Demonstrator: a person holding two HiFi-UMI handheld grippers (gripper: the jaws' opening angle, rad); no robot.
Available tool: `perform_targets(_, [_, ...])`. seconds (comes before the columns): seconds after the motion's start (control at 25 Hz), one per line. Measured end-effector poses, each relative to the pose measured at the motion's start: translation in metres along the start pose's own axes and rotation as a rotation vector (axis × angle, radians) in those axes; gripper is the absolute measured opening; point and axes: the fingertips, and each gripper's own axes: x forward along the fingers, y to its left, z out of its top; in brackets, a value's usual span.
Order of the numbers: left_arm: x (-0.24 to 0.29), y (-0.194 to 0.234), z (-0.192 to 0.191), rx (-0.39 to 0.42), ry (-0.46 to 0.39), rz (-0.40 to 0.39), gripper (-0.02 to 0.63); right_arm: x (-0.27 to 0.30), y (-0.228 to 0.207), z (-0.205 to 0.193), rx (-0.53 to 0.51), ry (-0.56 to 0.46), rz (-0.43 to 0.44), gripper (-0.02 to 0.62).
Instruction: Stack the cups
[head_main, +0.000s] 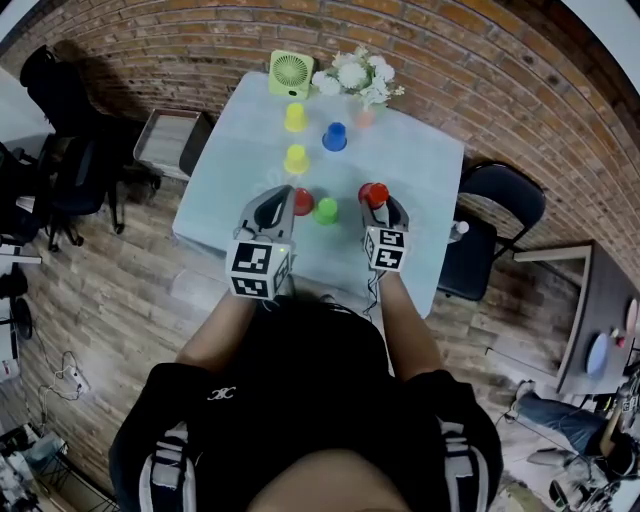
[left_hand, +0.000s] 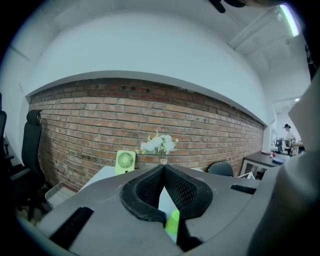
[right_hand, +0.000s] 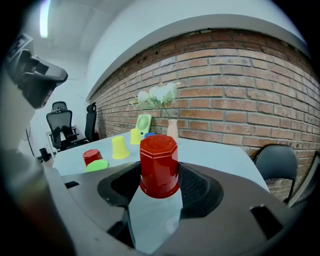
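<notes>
My right gripper is shut on an upside-down red cup, held a little above the table; in the head view this cup sits at the right gripper. My left gripper is shut with nothing in it, its tips meeting. A second red cup stands just right of its tip, with a green cup beside that. Part of the green cup shows through the gap under the left jaws. Farther back stand two yellow cups and a blue cup.
On the pale table, at the far edge, stand a green fan and a vase of white flowers. A black chair is at the table's right, and a grey crate lies on the floor at the left.
</notes>
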Motion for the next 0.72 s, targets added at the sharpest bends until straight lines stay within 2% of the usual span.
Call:
perform_targets(0.36, [-0.009,0.005,-0.003,0.002,0.002,0.002,-0.003,-0.011,0.03,-0.038,0.004,0.064,0.044,0.232])
perform_targets(0.72, [-0.015,0.006,-0.006,0.0,0.006,0.008,-0.003,-0.016,0.053,-0.056,-0.022,0.105,0.086,0.232])
